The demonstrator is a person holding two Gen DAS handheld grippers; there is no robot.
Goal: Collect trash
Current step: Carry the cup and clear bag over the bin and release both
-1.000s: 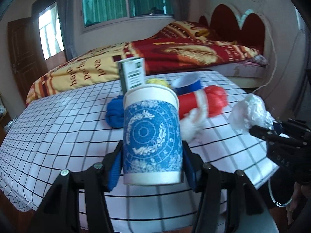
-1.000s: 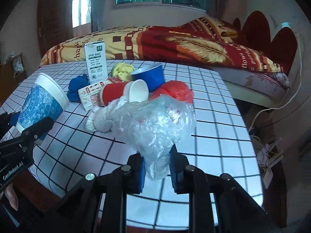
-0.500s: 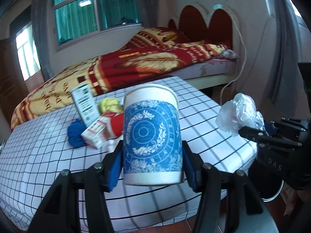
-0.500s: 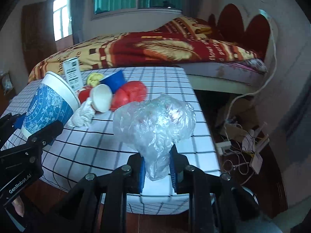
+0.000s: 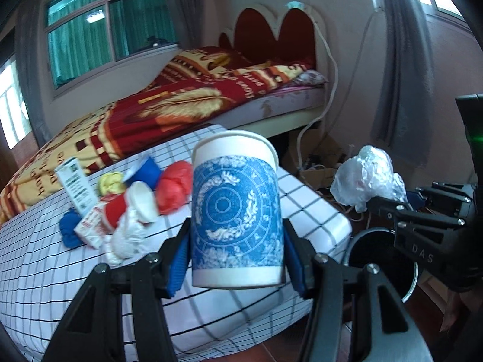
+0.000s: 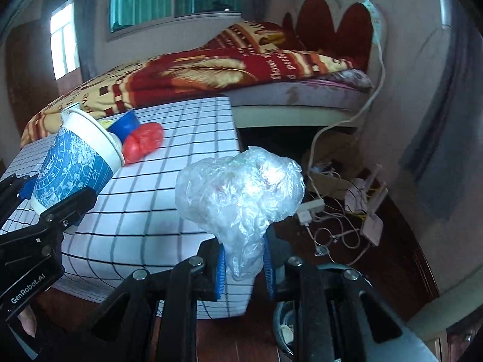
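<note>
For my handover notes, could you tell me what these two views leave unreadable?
- Bin: left view, right gripper covers part; right view, only a sliver.
- Paper cup inside: both views look side-on.
- Clear plastic bag contents: crumpled film blurs them.
- Carton print: too small.

Ahead of me stood a table (image 5: 45,265) under a white cloth ruled with dark squares. Behind it lay a bed (image 5: 280,102), covered by a red and yellow blanket (image 5: 181,105) with a feather pattern and lettering. Its headboard (image 5: 271,36) rose in rounded red panels with pale edging. A window (image 5: 105,21) with green-tinted panes sat in the far wall, and a grey curtain (image 5: 398,75) hung to my right. A white cable (image 5: 329,69) ran down beside the headboard. On the dark wooden floor (image 6: 392,256) by the bed lay a white power strip (image 6: 311,211), tangled cords (image 6: 341,235) and a cardboard box (image 6: 329,181).
</note>
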